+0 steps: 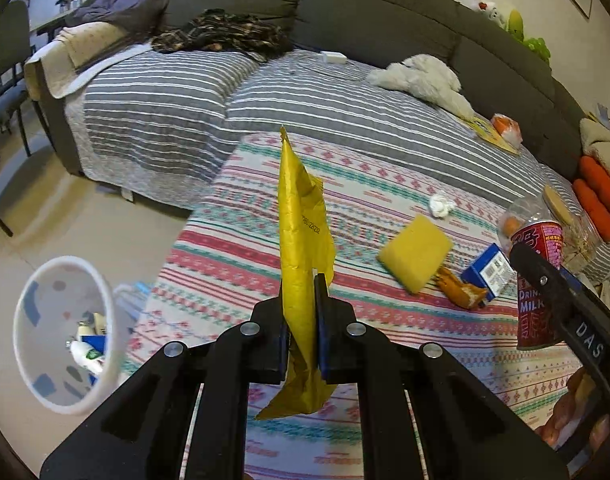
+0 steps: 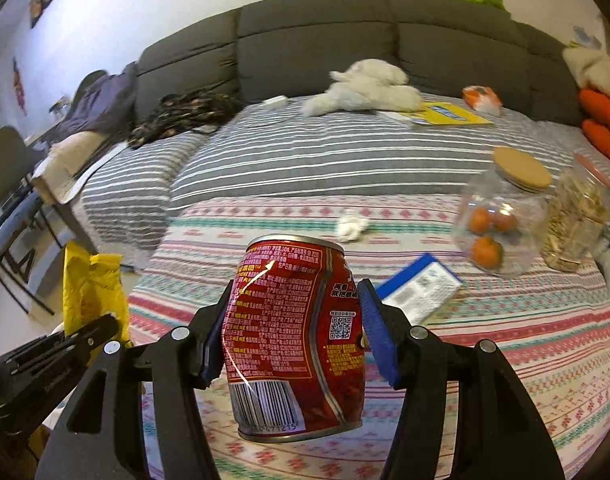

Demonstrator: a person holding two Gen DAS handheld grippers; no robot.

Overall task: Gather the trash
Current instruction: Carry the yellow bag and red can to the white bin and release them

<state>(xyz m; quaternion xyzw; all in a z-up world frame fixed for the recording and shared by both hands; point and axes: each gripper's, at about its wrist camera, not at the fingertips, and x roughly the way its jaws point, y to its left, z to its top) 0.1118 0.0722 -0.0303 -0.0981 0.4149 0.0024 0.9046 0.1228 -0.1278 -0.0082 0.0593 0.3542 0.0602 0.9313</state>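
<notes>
Above blanket (image 1: 233, 248): L gripper (image 1: 301, 332) pinched on wrapper (image 1: 301, 240), R gripper (image 2: 293, 332) clamps can (image 2: 293, 340); bin (image 1: 61, 336) left of blanket.

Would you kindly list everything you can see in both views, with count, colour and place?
wrapper: 1, yellow, in left gripper
can: 1, red, dented, in right gripper
bin: 1, white, on floor beside the bed, holding trash
sponge: 1, yellow, on patterned blanket
box: 1, blue and white, on blanket
tissue: 1, white, crumpled, on blanket
peel: 1, orange-brown, beside box
jars: 2, clear, on blanket
plush toy: 1, white, on striped cover
book: 1, yellow, beside plush toy
left gripper: 1, black, shut on wrapper
right gripper: 1, black, blue pads, clamping can
</notes>
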